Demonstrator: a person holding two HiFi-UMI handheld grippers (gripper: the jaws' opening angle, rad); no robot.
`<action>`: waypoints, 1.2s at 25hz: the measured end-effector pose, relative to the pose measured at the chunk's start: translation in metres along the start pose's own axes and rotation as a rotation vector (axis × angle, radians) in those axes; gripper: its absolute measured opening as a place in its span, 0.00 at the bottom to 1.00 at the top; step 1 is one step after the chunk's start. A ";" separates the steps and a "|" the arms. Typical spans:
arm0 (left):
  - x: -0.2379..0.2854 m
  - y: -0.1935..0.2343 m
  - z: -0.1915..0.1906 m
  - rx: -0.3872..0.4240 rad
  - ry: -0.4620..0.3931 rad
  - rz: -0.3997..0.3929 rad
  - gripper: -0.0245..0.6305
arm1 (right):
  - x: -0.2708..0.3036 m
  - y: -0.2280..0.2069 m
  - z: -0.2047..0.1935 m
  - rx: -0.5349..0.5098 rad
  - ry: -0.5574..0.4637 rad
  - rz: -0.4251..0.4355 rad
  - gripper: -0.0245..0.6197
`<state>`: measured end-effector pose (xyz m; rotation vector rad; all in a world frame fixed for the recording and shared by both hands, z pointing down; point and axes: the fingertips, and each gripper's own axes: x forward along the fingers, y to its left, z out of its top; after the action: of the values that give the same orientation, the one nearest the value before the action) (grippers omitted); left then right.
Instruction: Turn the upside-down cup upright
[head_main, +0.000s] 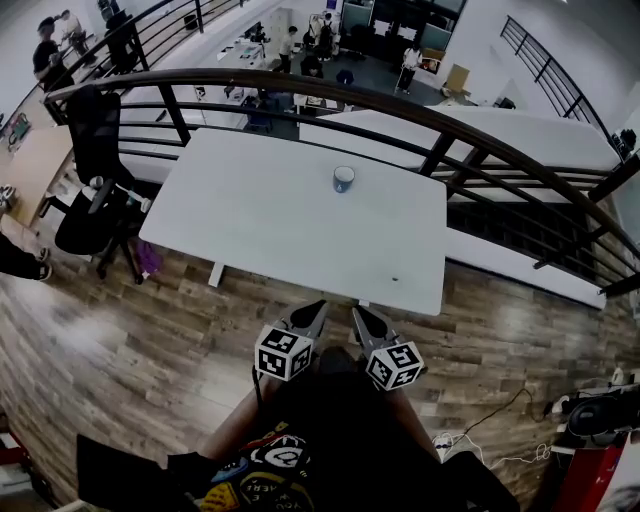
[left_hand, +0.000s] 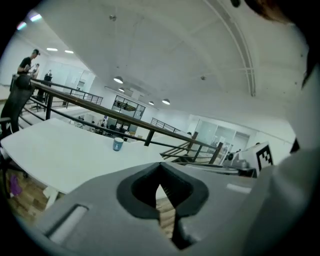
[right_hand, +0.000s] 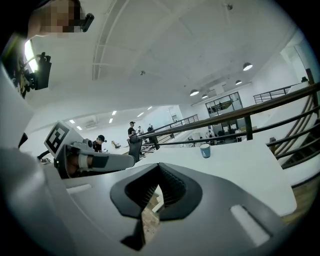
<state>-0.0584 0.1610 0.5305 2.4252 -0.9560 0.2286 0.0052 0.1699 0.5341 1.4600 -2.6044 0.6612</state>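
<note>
The cup (head_main: 343, 178) stands alone on the white tabletop (head_main: 250, 215), towards the far edge and close to the dark railing (head_main: 400, 108) that curves behind it. It is blue with a pale band at its top. It is small in all three views, so I cannot say for sure which end is up.

Both grippers are short of the near edge of the tabletop, over the wood floor (head_main: 120, 350) and close in front of the person's body. They are side by side (marker cubes nearest the body) and angle slightly towards each other. The left gripper (head_main: 318, 306) has its jaws closed together with nothing between them, as its own view shows. The right gripper (head_main: 357, 312) is likewise closed and empty. Each is well apart from the cup.

A black chair (head_main: 95, 180) sits off the left end of the tabletop.
</note>
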 end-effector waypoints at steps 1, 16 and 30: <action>-0.001 0.002 0.001 -0.013 -0.009 -0.014 0.04 | 0.002 0.000 -0.001 -0.004 0.006 -0.012 0.03; 0.121 0.066 0.066 0.122 0.011 0.042 0.04 | 0.102 -0.098 0.059 -0.031 -0.005 -0.012 0.03; 0.256 0.140 0.088 0.116 0.138 0.170 0.04 | 0.223 -0.241 0.040 -0.016 0.143 0.083 0.03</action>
<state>0.0324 -0.1216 0.5978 2.3957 -1.1141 0.5189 0.0900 -0.1319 0.6390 1.2559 -2.5655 0.7238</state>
